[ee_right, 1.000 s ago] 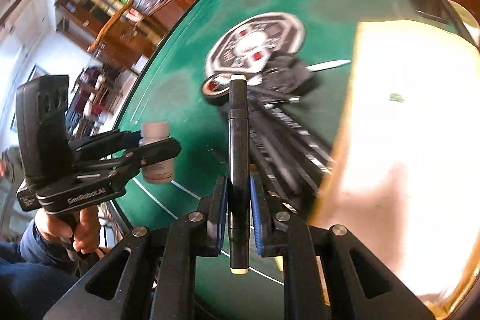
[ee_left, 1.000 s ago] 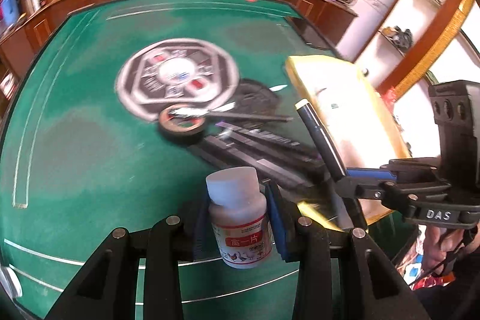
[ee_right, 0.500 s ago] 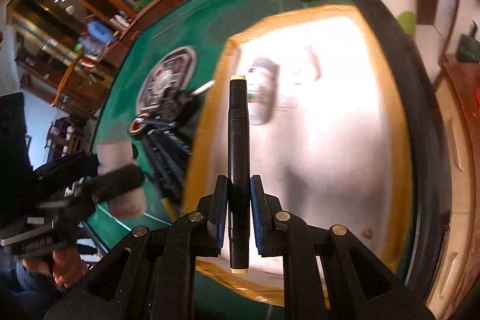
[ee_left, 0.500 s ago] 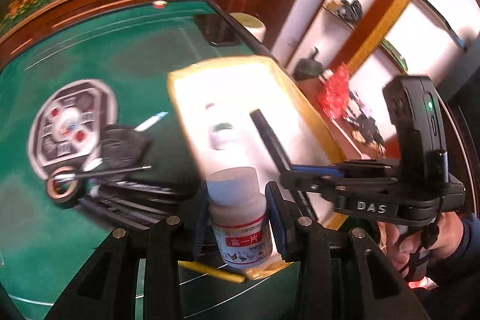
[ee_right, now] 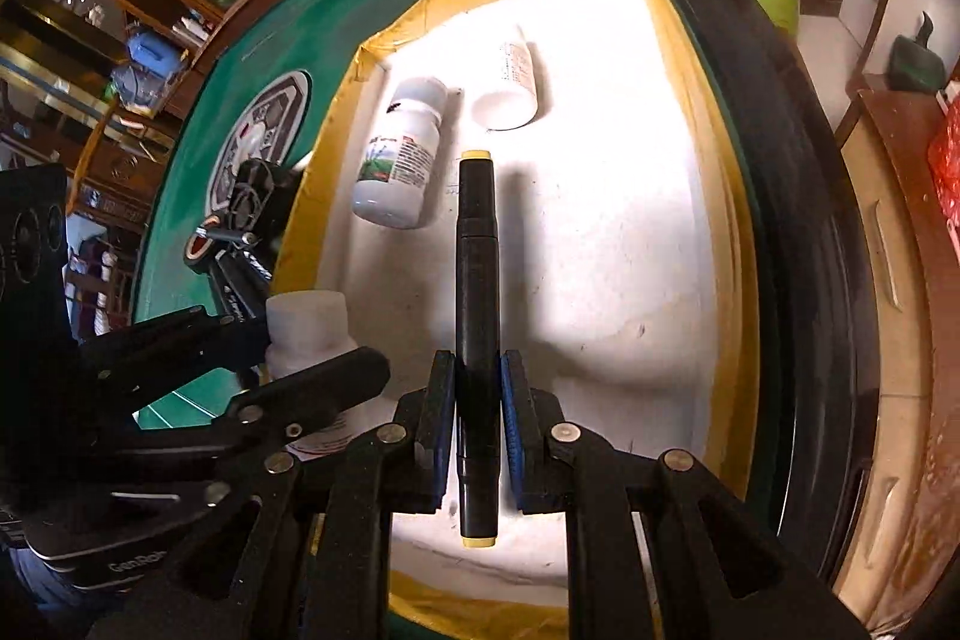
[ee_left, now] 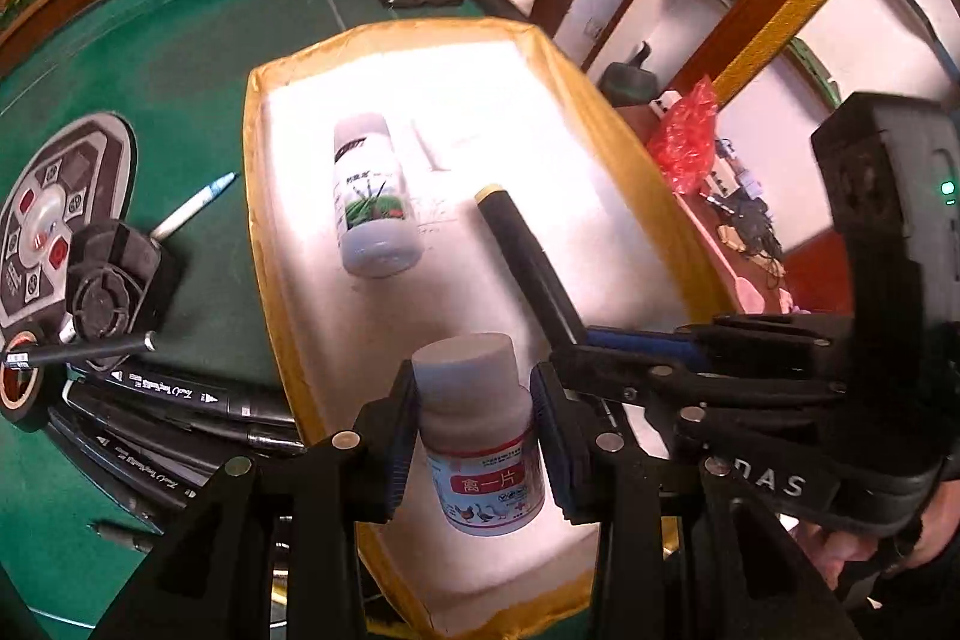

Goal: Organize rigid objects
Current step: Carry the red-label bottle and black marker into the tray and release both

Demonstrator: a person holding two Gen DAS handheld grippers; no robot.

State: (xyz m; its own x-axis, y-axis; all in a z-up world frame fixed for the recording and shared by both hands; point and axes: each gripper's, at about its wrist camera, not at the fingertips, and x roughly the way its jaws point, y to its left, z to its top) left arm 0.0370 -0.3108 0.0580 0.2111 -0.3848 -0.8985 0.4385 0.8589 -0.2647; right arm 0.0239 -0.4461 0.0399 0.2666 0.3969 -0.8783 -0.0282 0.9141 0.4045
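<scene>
Both loads have swung from the green table (ee_left: 180,58) to over the white tray (ee_left: 264,196). Our left gripper (ee_left: 474,436) clamps the small pill bottle (ee_left: 480,448); our right gripper (ee_right: 475,430) pinches the black marker (ee_right: 476,304). Two bottles already lie inside (markers remain outside), so we judge release next.

Both fisheye views bend hard at the edges, with dark vignetted corners. The white tray (ee_left: 600,196) interior is blown out by strong glare, washing detail on its far side. The marker (ee_right: 475,292) casts a soft shadow to its right. The green table (ee_left: 180,58) stays dimmer, the surrounding room murky and slightly soft.
</scene>
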